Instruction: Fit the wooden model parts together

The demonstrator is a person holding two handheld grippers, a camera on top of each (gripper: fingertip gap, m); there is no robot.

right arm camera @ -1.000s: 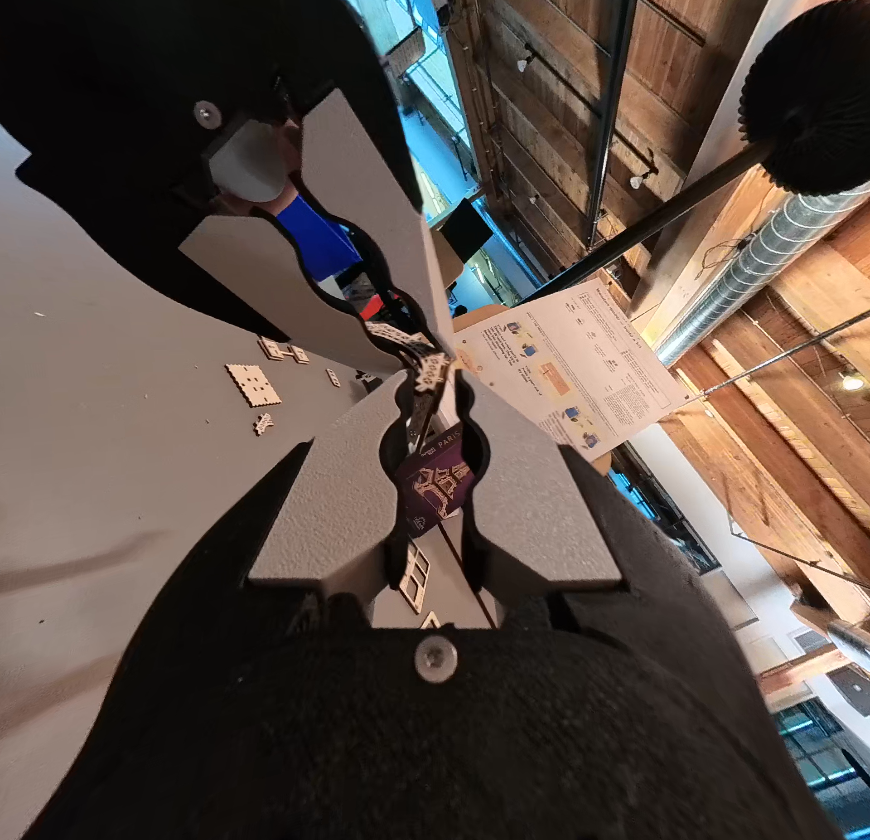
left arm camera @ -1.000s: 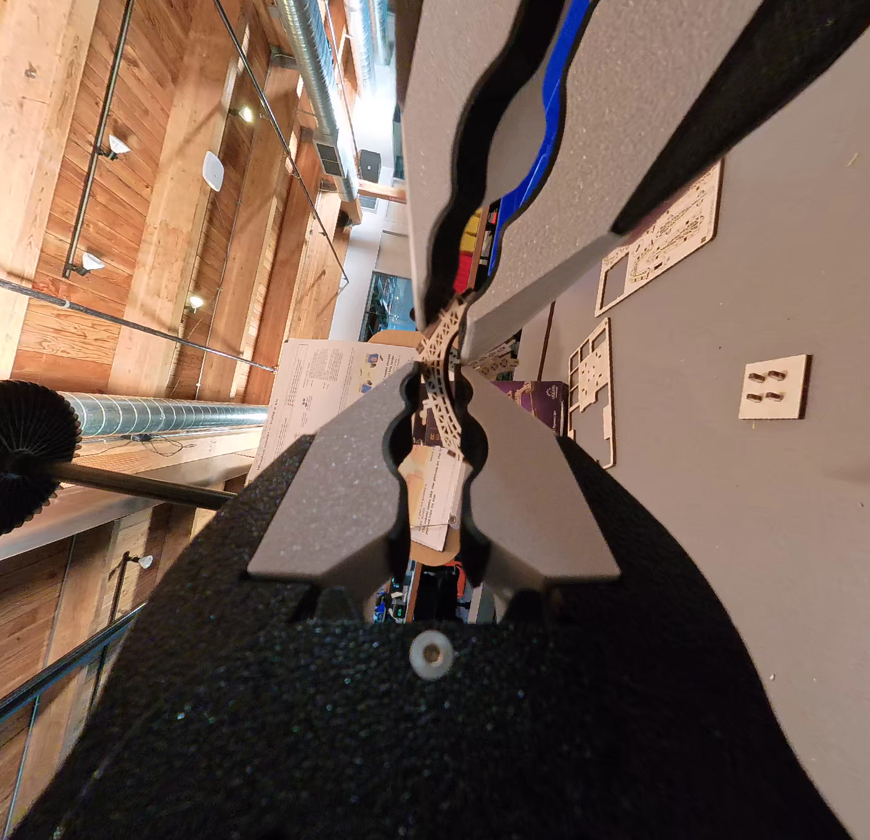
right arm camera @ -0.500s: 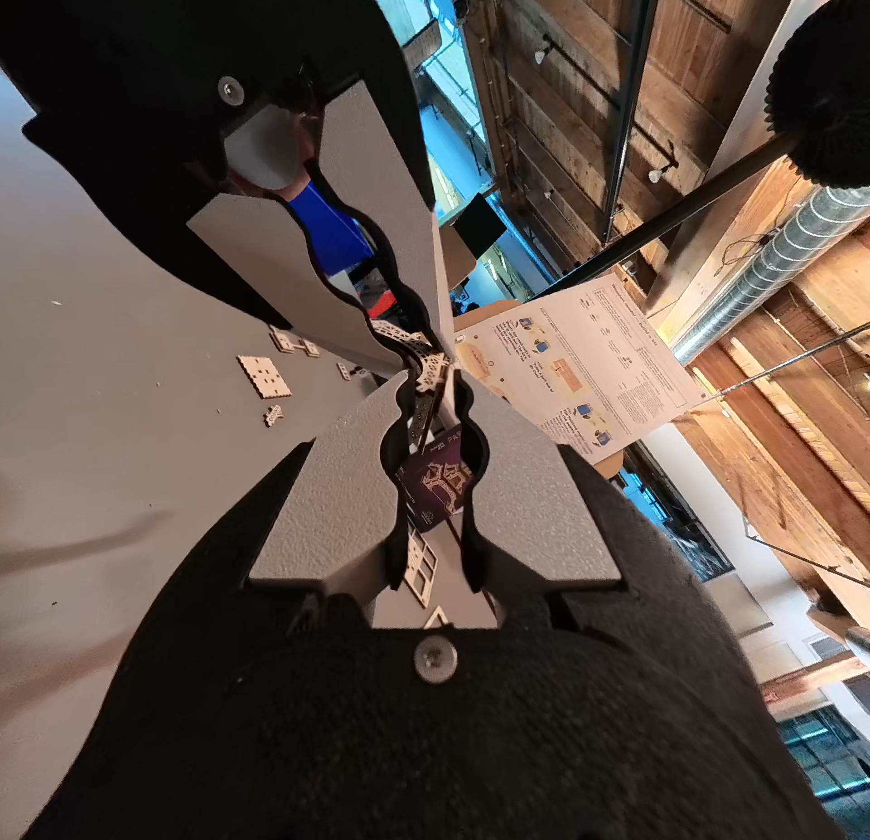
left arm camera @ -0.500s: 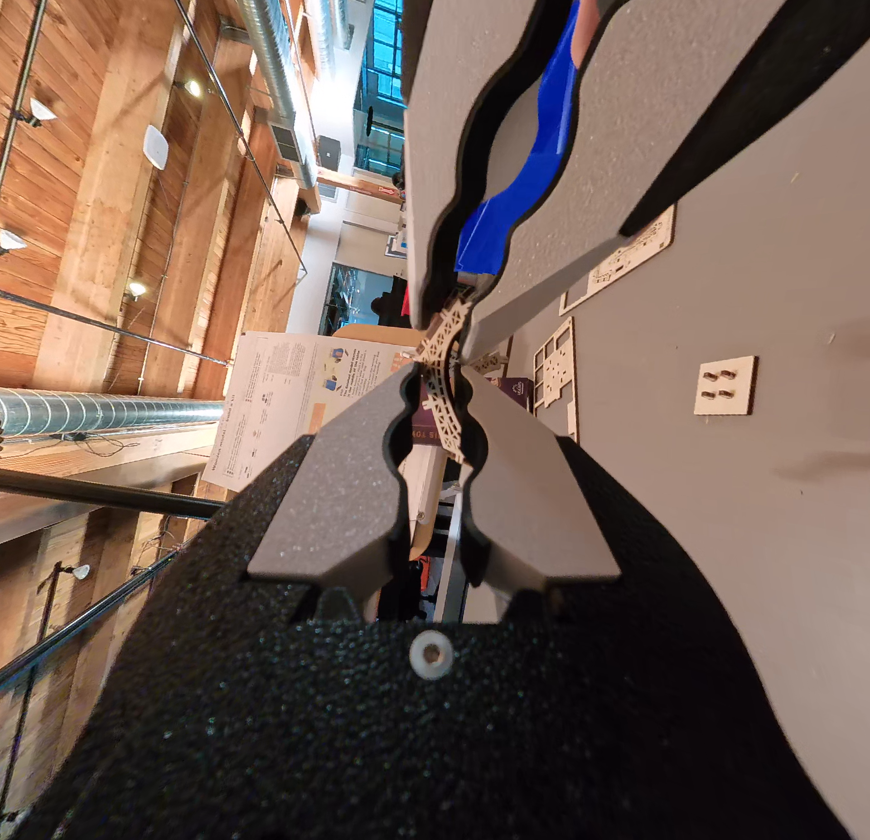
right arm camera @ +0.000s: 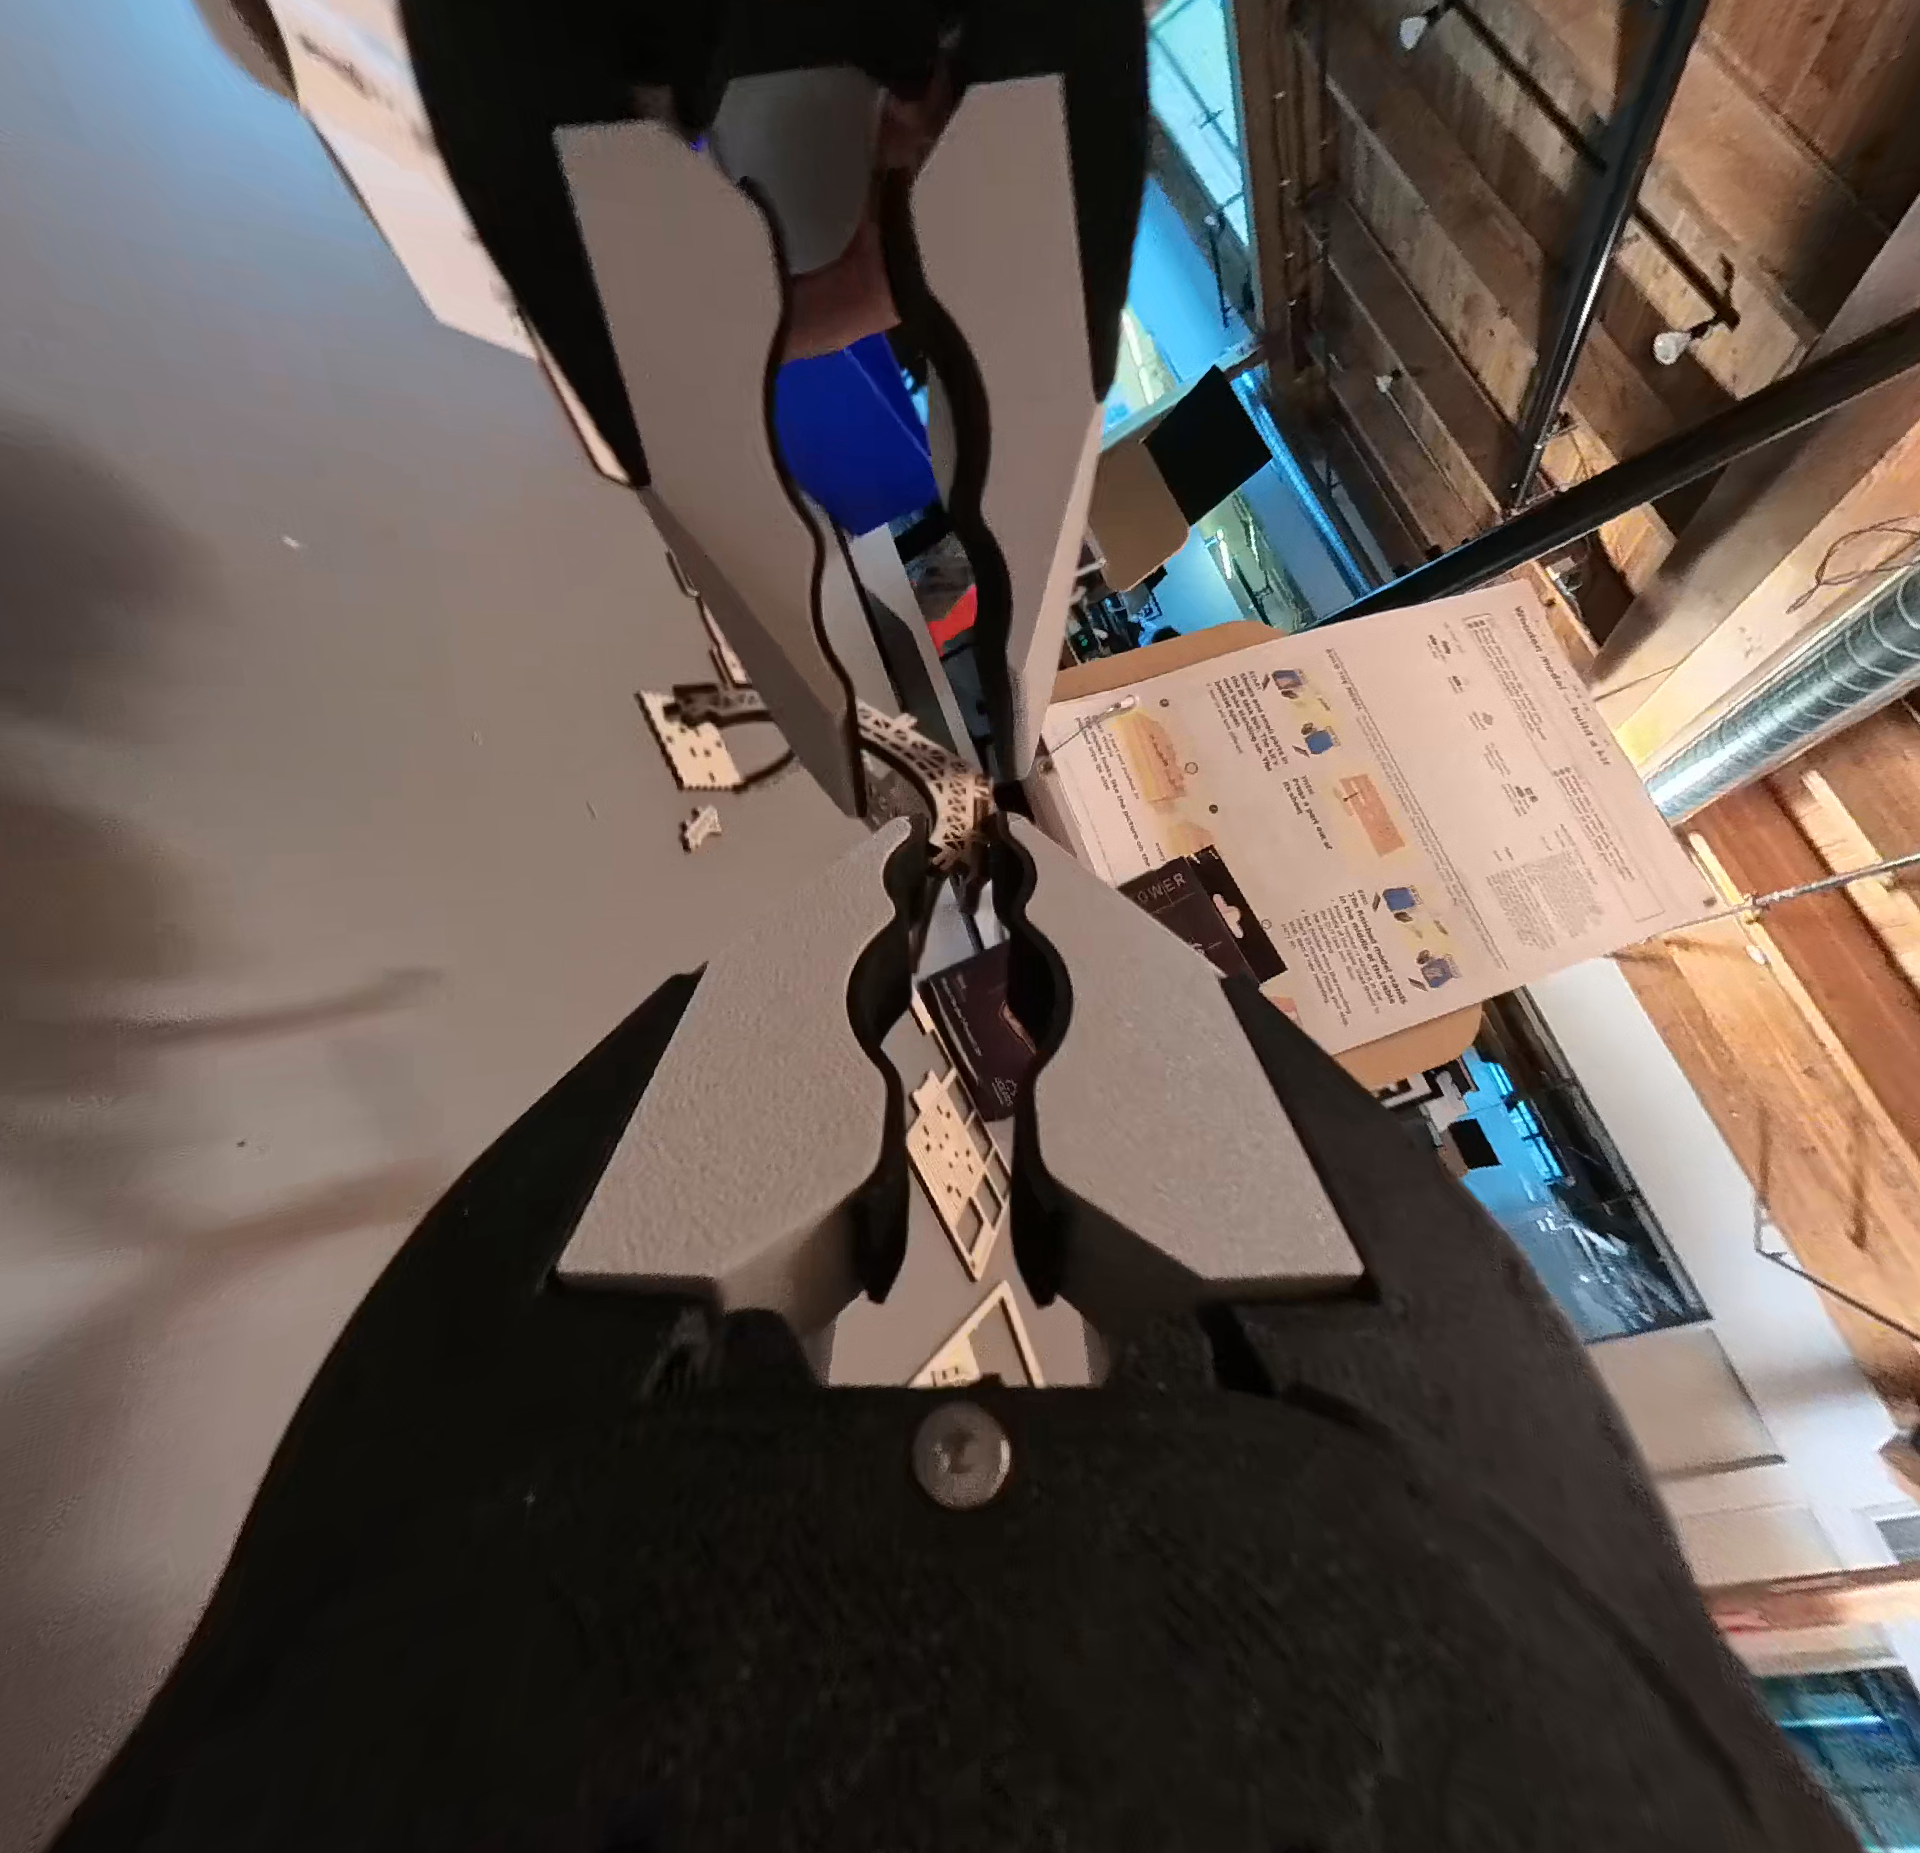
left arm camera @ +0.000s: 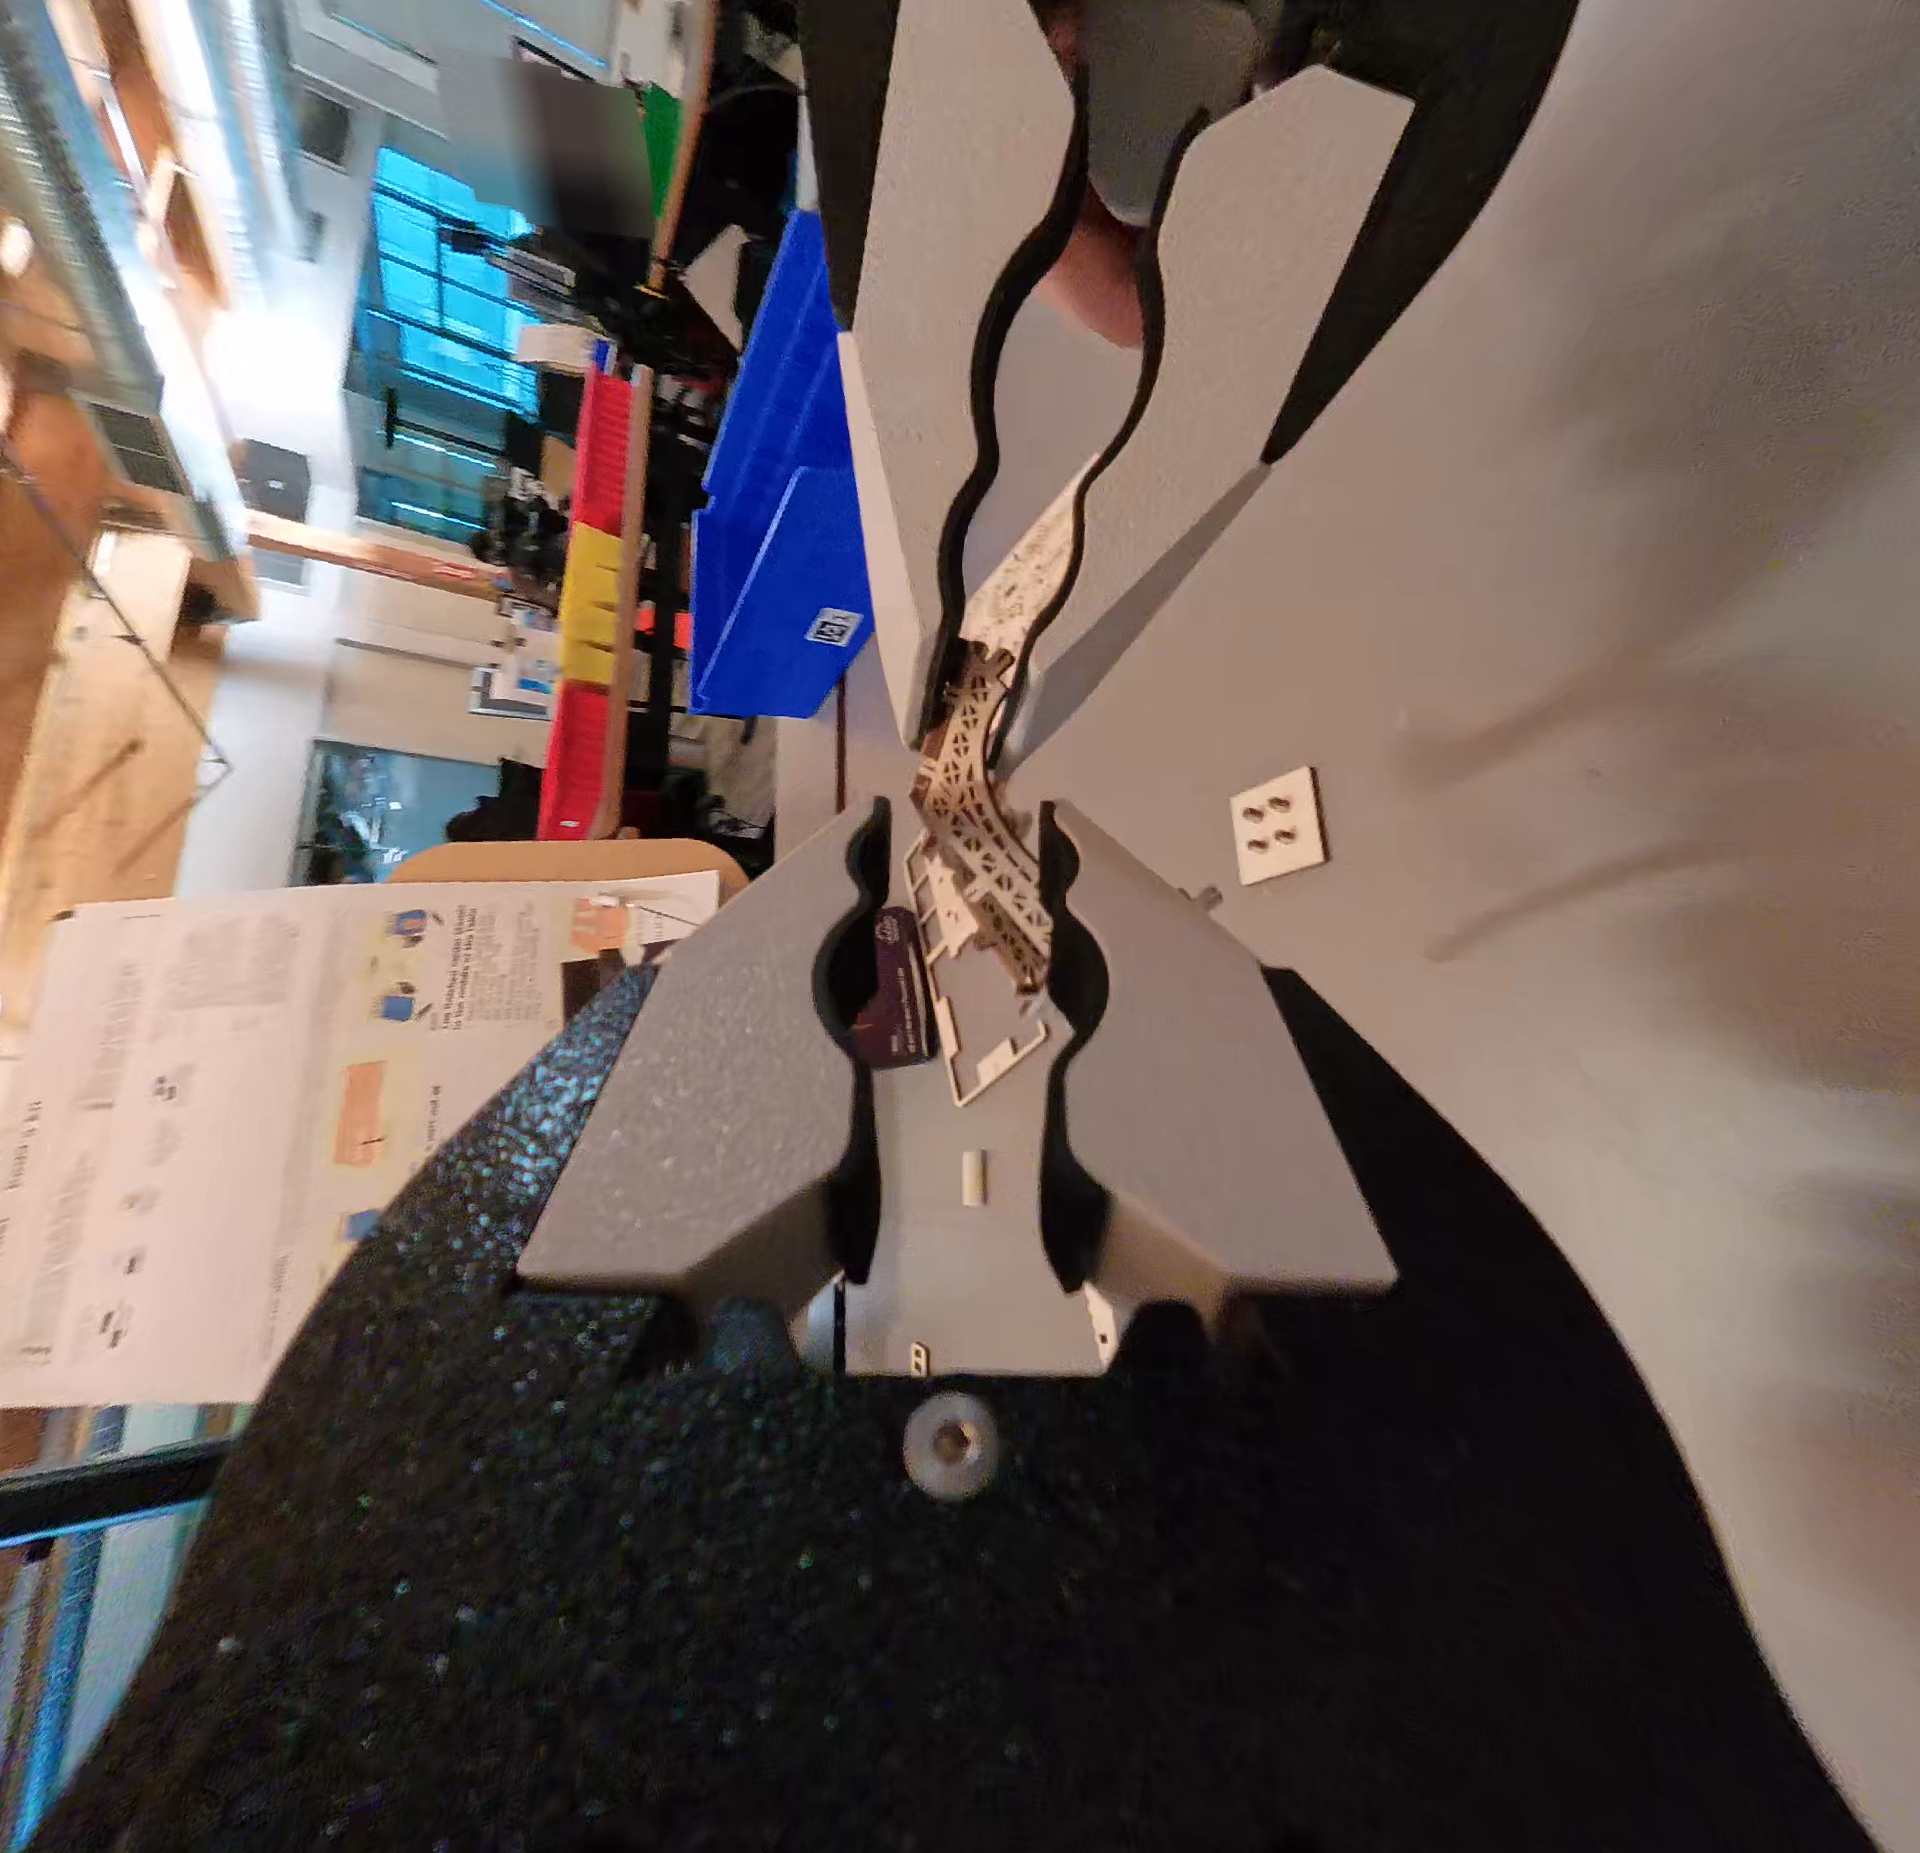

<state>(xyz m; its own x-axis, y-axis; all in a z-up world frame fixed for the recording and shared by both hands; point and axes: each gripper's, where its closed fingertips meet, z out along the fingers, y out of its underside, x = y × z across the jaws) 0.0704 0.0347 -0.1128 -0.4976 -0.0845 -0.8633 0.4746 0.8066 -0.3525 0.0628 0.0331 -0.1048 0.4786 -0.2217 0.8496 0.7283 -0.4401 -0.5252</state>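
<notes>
Grey counter (left arm camera: 1558, 660) runs under both tools, with a wood-clad ceiling and a silver duct (right arm camera: 1787, 702) behind it in the right wrist view.

Nearest the left camera, the left hand-held gripper (left arm camera: 964, 816) stands open with its fingers spread wide. The wooden lattice part (left arm camera: 971, 764) reaches down into that gap. Its lower end lies close along the inner side of one finger, and I cannot tell whether it touches. The right hand-held gripper (right arm camera: 956, 837) meets the part from the opposite side, tip to tip with the left one. Its jaws are closed on the upper end of the lattice part and hold it up off the counter.

Behind the lattice part, seen through the open left fingers, a cut-out wooden sheet (left arm camera: 987, 1034) lies flat on the counter. A dark purple card (left arm camera: 894, 993) lies just beside that sheet. A small square plate with four holes (left arm camera: 1278, 827) lies on the counter to one side of the lattice part, apart from it.

In the right wrist view, a perforated square piece (right arm camera: 696, 754) and a tiny offcut (right arm camera: 701, 827) lie on the counter on the other side of the lattice part.

Farther off from the lattice part, a printed instruction sheet (right arm camera: 1351, 816) stands propped on a brown board. A blue bin (left arm camera: 779, 556) sits at the counter's far edge.
</notes>
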